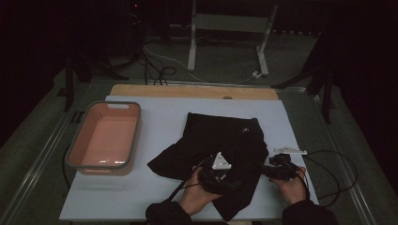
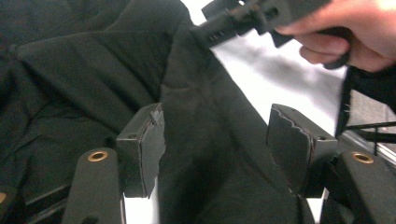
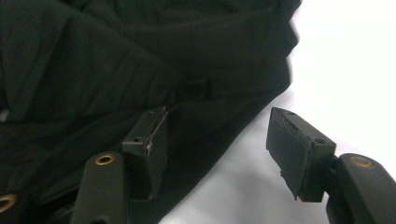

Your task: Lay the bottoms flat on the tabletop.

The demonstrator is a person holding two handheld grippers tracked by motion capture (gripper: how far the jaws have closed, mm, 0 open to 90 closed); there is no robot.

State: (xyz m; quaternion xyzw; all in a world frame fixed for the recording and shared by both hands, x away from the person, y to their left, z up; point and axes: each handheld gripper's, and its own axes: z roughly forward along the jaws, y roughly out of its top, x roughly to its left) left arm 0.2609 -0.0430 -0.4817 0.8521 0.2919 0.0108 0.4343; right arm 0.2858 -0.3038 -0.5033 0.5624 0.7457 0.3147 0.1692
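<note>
Both forearms enter from the table's near edge. We see the left hand (image 1: pixel 197 194) holding the left gripper (image 2: pixel 217 151) near that edge's middle, jaws parted. The right hand (image 1: pixel 294 185) holds the right gripper (image 3: pixel 219 149) toward the near right corner, jaws likewise apart.

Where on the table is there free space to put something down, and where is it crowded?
Free: the light table top between the pink basin and the black garment, and the strip beyond the garment. Crowded: the near right, where the left gripper and right gripper stand open at the garment's edge.
</note>
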